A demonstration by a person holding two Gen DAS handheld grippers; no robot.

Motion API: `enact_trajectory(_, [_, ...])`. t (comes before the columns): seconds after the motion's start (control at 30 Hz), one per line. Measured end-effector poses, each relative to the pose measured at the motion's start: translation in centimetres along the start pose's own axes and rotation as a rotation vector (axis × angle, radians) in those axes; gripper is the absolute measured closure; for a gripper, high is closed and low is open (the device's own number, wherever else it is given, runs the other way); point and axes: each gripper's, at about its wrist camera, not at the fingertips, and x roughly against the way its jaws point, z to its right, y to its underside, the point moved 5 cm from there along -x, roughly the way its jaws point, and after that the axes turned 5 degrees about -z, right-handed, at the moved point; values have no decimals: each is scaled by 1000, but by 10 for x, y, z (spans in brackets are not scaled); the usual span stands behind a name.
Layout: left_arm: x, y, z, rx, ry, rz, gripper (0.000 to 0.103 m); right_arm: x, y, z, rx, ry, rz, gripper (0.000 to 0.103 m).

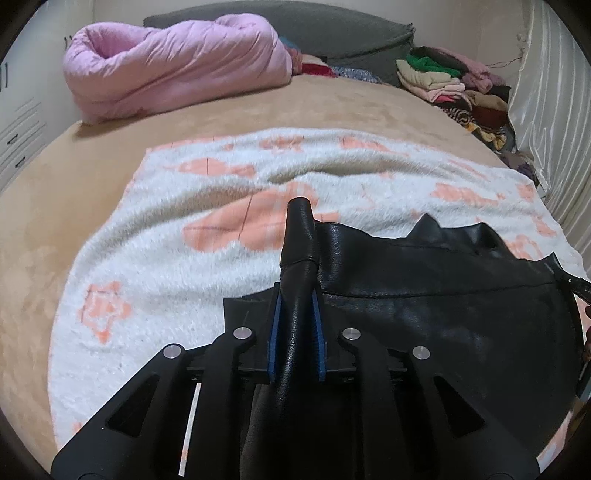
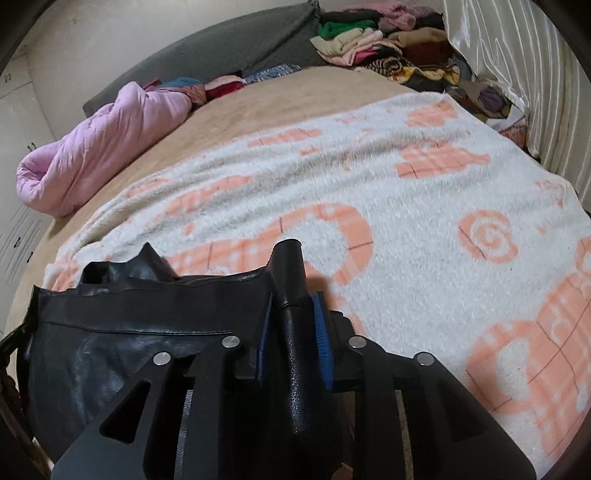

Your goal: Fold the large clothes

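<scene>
A black leather jacket [image 1: 443, 314] hangs between my two grippers above a white blanket with orange shapes [image 1: 166, 266]. My left gripper [image 1: 297, 299] is shut on a fold of the jacket's left edge, which sticks up past the blue pads. The jacket spreads to the right of it. In the right wrist view my right gripper [image 2: 293, 306] is shut on a fold at the jacket's [image 2: 122, 339] right edge, with the jacket spreading to its left over the blanket [image 2: 424, 221].
A rolled pink quilt [image 1: 173, 70] lies at the bed's far left. A grey cushion [image 1: 332, 29] and a pile of folded clothes [image 1: 454, 85] sit at the far right by a white curtain [image 1: 546, 110]. Tan bedcover [image 1: 44, 221] surrounds the blanket.
</scene>
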Motion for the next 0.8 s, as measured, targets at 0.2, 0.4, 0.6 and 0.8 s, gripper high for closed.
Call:
enact_trajectory(0.2, [-11, 8, -6, 29, 2, -13, 83, -11, 6, 7, -26, -6, -29, 76])
enact_trajectory(0.4, [2, 10, -16, 68, -10, 5, 58, 3, 6, 17, -82, -4, -29, 41])
enact_trajectory(0.6, [37, 12, -34, 103, -67, 26, 33, 46, 21, 24, -101, -73, -6, 20])
enact_trajectory(0.8, [50, 40, -42, 213, 133, -29, 15, 71, 63, 18, -56, -150, -61, 13])
